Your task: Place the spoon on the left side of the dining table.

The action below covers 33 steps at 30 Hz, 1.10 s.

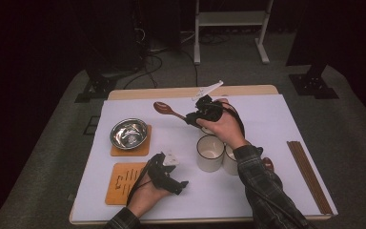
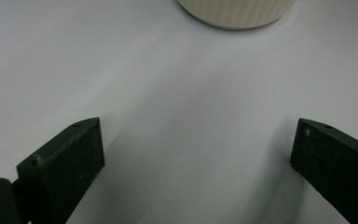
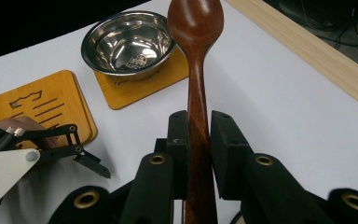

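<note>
My right gripper is shut on the handle of a brown wooden spoon. It holds the spoon above the white table cover, bowl end pointing left toward the steel bowl. In the right gripper view the spoon runs up between my two black jaws, which press on its handle, and my gripper is centred low. My left gripper rests near the front edge, open with nothing between its jaws. In the left gripper view my gripper faces bare white cover and the base of a ribbed cream cup.
The steel bowl sits on a wooden coaster; a second, bare coaster lies in front of it. Two cream cups stand mid-table under the right forearm. Dark chopsticks lie along the right edge. The wooden table rim borders the far side.
</note>
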Each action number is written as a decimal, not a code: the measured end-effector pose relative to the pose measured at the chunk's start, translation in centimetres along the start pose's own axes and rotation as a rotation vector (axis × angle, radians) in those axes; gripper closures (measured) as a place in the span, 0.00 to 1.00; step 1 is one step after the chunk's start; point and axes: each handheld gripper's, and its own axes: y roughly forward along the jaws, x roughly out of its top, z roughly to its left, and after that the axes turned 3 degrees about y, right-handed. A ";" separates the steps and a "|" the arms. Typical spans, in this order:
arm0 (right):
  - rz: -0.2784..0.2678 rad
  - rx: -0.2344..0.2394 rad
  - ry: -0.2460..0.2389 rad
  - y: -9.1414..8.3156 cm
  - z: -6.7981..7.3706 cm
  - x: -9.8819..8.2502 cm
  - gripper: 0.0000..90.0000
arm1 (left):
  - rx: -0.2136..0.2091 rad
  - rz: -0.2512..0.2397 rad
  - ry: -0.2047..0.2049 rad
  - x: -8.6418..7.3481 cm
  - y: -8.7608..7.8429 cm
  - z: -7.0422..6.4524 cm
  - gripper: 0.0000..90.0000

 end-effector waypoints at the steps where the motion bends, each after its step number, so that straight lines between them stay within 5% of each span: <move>1: -0.001 0.002 -0.004 0.1 0.0 0.1 0.86 | 0.000 0.000 0.000 0.0 0.0 0.0 0.02; 33: 0.031 0.055 -0.046 3.2 1.2 1.7 0.86 | 0.001 0.001 0.001 0.0 0.0 0.0 0.02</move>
